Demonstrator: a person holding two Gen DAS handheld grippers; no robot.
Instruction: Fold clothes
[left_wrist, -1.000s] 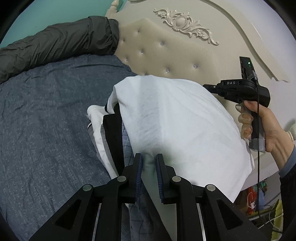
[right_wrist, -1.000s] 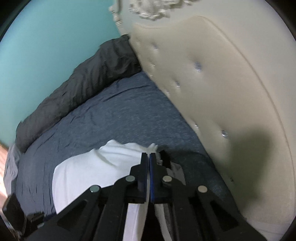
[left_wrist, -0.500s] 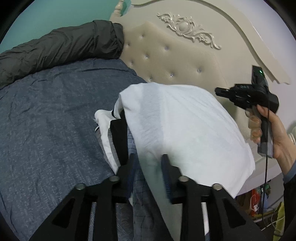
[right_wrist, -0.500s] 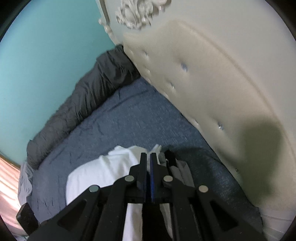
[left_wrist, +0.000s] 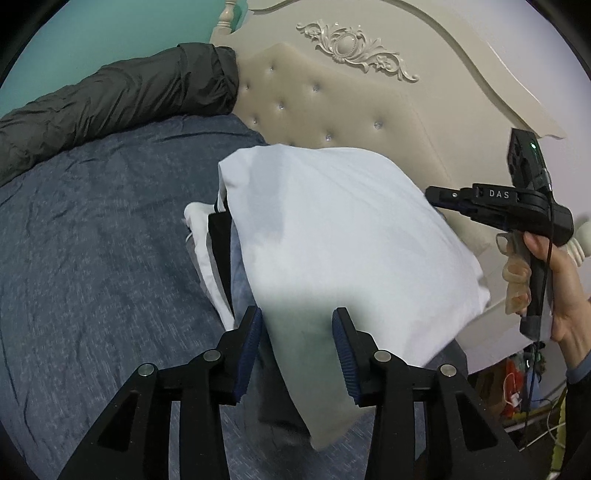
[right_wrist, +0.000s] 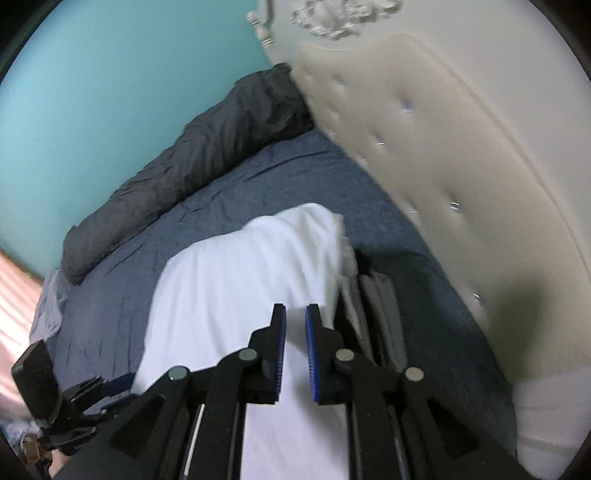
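Folded white garment (left_wrist: 340, 236) is seen lying on top of a stack of folded clothes (left_wrist: 221, 258), which rests on the blue bedspread (left_wrist: 92, 240) close to the tufted cream headboard (left_wrist: 332, 107). In the right wrist view the same white piece (right_wrist: 236, 295) is shown covering grey and dark folded layers (right_wrist: 376, 306) at its right edge. The left gripper (left_wrist: 297, 336) is held over the near edge of the white fabric; its jaws have just been opening and are parted, with cloth seen between the blue pads (left_wrist: 251, 343), though contact appears to have been released. The right gripper (right_wrist: 295, 332) is held above the white garment; its jaws have just been opening too and a narrow gap is visible, nothing being pinched. A dark quilt (left_wrist: 118, 96) is rolled along the teal wall (left_wrist: 110, 33). The right hand (left_wrist: 554, 291) is seen gripping its handle.
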